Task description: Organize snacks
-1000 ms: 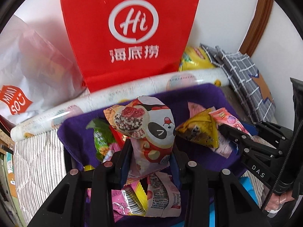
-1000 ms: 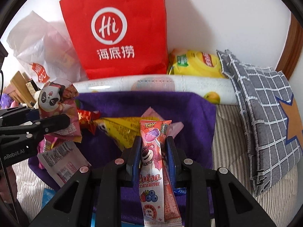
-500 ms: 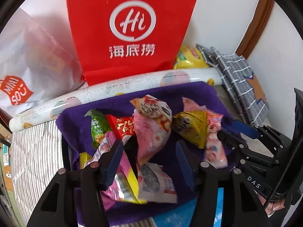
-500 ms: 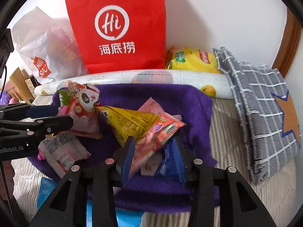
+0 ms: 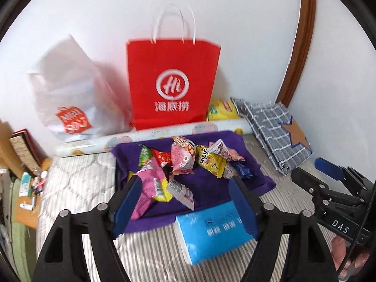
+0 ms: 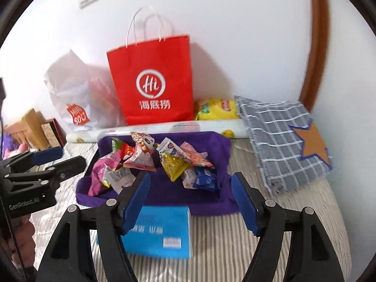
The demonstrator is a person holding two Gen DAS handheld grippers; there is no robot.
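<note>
Both tongs are released and hold nothing. The left tongs (image 5: 185,202) hang spread over the near edge of a purple cloth (image 5: 206,188), their blue pads wide apart. The right tongs (image 6: 190,197) are spread the same way above the cloth's front hem; in the left view they show at 4 o'clock (image 5: 329,178).

The snacks (image 5: 185,162) lie in a loose heap on the purple cloth, which is spread on a striped bed (image 5: 77,183). A pink pack (image 5: 150,185) sits at the heap's 8 o'clock, touching a white sachet (image 5: 181,191). A green pack (image 5: 144,154) and a red one (image 5: 162,157) lie at 10 o'clock. A pink panda pack (image 5: 183,157) stands in the middle, with a yellow pack (image 5: 211,162) just beside it at 3 o'clock. A blue pack (image 5: 243,170) lies at 4 o'clock.

A blue box (image 5: 211,230) rests on the bed at 6 o'clock from the cloth, touching its hem. Behind the cloth, at 12 o'clock, lies a white roll (image 5: 164,135). Behind it a red bag (image 5: 171,82) stands against the wall. A white bag (image 5: 72,98) stands at its 9 o'clock and a yellow bag (image 5: 221,112) at its 4 o'clock. A grey checked cloth (image 5: 272,129) lies at 2 o'clock.
</note>
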